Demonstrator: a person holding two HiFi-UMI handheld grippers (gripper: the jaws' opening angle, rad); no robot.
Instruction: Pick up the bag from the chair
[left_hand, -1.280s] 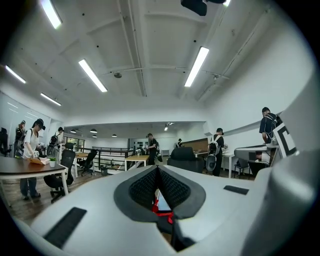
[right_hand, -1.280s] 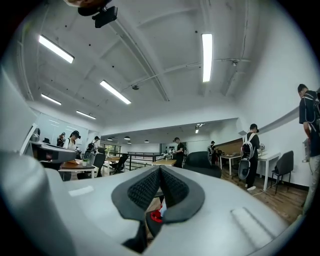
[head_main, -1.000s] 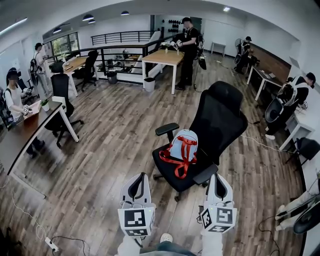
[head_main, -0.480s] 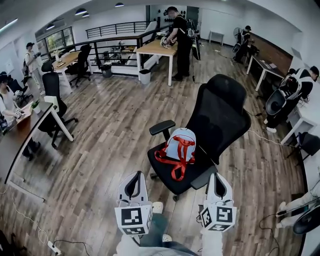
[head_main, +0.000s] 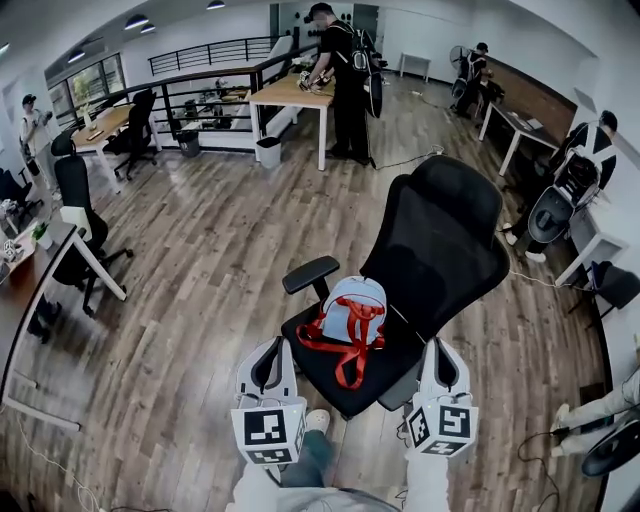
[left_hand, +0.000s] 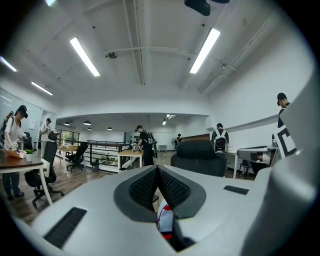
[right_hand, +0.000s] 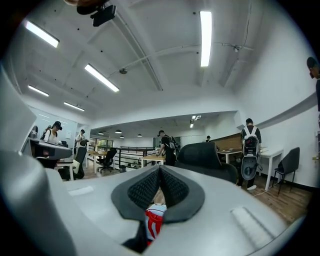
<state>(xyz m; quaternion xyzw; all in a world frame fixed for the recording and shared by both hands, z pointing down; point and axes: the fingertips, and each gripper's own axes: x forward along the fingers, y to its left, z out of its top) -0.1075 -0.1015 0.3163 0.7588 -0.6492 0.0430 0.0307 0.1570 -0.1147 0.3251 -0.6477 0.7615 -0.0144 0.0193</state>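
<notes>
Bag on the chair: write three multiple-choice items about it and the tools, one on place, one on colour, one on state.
1. The bag rests: A) on the floor B) on the seat of the chair C) on a desk
2. Its straps are: A) red B) green C) yellow
3. The left tool and right tool have jaws: A) wide apart B) clamped on the bag C) together, empty

Answers: 1 B, it sits upright on the black seat; 2 A, red loops hang down its front; 3 C, both pairs of pads meet, with the bag beyond them.
</notes>
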